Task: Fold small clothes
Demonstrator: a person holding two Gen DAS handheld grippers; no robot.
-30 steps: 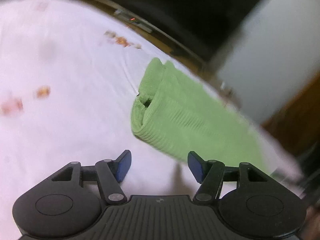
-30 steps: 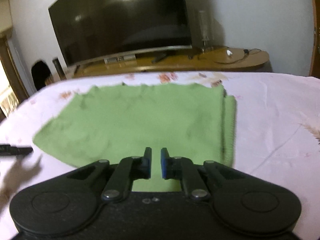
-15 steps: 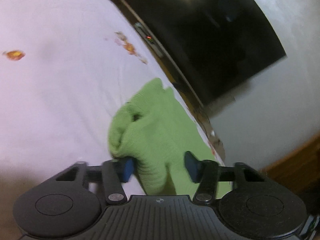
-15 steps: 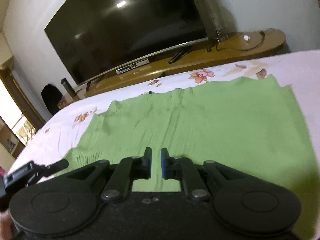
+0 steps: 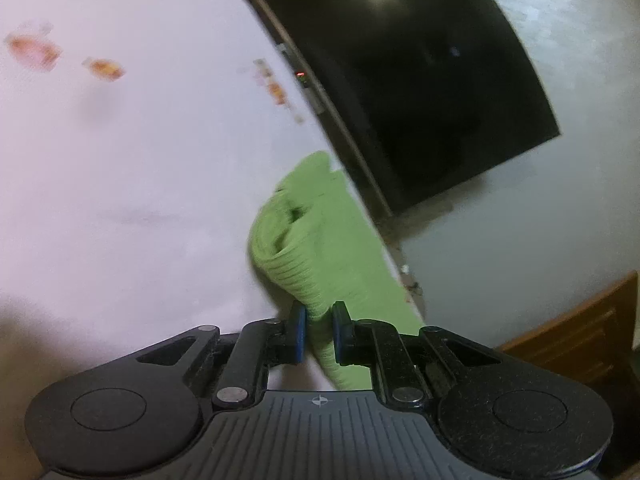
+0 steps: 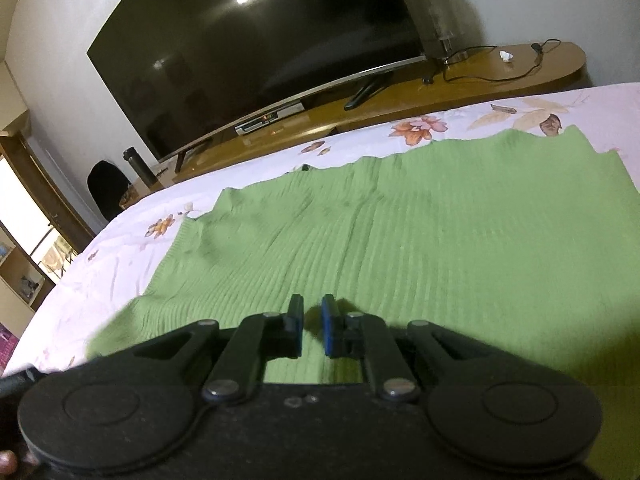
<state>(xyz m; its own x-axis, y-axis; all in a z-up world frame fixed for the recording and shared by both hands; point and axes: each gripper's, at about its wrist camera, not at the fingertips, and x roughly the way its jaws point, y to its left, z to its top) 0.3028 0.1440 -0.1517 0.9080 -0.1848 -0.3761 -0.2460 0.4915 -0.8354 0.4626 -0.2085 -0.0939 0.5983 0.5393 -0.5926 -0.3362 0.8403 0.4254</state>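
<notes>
Bedsheet point(image 6: 120, 264): white with orange and brown flower and leaf prints, spreads over the lower half of the right wrist view; prints cluster at 1 o'clock.
Television point(image 6: 256, 52): large, curved, dark screen, off, at 11 to 12 o'clock; a ceiling light reflects in it.
Wooden cabinet point(image 6: 500, 80): long, brown top, runs beneath the television towards 2 o'clock.
Set-top box point(image 6: 268, 114): silver, flat, under the screen's lower edge.
Black cable point(image 6: 496, 76): loops across the cabinet top at 1 o'clock.
Clear container point(image 6: 436, 16): tall, upright, right of the television.
Dark flask point(image 6: 138, 164): upright, at 9 o'clock.
Shelf unit point(image 6: 20, 276): open compartments at the far left edge.
</notes>
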